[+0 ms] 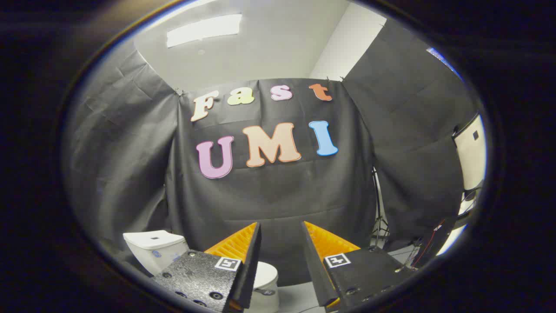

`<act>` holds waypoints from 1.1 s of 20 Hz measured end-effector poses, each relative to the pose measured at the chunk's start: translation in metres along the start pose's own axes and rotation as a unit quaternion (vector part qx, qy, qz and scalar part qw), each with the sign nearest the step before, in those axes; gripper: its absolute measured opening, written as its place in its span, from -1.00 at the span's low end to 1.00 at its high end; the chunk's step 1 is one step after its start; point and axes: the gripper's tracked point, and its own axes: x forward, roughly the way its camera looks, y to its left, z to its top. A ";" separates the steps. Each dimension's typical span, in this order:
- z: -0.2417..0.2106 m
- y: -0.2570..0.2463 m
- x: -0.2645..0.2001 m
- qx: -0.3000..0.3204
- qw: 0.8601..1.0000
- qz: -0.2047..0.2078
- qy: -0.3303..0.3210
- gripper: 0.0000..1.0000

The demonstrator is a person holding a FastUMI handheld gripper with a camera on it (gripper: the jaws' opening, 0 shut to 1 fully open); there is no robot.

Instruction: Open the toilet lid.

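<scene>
A white toilet stands low against the black cloth wall, below and to the left of my fingers. Its tank [153, 249] shows left of the left finger. The closed lid [266, 274] peeks out between the fingers, partly hidden by the left one. My gripper [281, 226] is open, held well above the toilet and pointing at the wall, with nothing between its fingers.
Black cloth walls close the booth on three sides. A tripod stand [378, 217] stands at the right corner, with cables [428, 243] and a white panel [471, 152] further right. Pale floor [295, 298] shows beside the toilet.
</scene>
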 end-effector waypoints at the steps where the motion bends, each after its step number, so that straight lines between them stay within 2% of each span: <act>1: -0.002 0.000 0.001 -0.003 1.000 -0.003 0.004 0.12; 6: -0.005 0.001 0.004 -0.012 1.000 -0.005 0.022 0.12; 22: -0.004 -0.006 0.004 0.016 1.000 -0.012 0.011 0.12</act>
